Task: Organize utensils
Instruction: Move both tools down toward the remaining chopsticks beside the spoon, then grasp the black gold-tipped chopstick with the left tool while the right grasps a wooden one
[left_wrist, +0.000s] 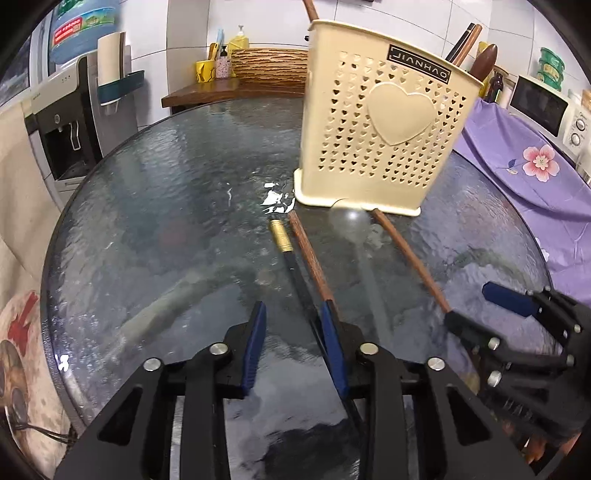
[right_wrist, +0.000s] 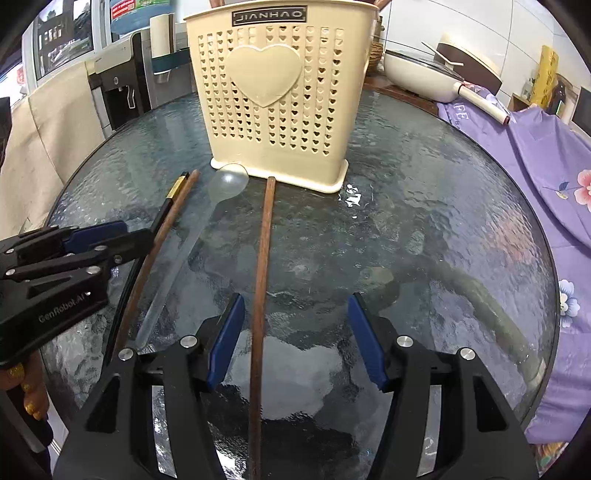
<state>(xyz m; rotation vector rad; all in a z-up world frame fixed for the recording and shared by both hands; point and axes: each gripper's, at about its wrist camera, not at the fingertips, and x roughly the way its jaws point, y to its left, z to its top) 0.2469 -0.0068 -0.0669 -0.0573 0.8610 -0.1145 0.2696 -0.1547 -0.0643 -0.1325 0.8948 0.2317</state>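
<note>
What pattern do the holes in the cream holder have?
Rows of small heart-shaped holes around one large raised heart on the holder; the right wrist view shows it best.

A utensil holder stands upright on the round glass table, toward its far side, with handles sticking up out of it. Before the holder four utensils lie flat on the glass, their far ends near its base: a black chopstick leftmost, a wooden chopstick touching it on the right, then a clear spoon with its bowl against the holder's base, then a second wooden chopstick apart on the right. A water dispenser stands behind the table on the left; a cloth lies to the right
</note>
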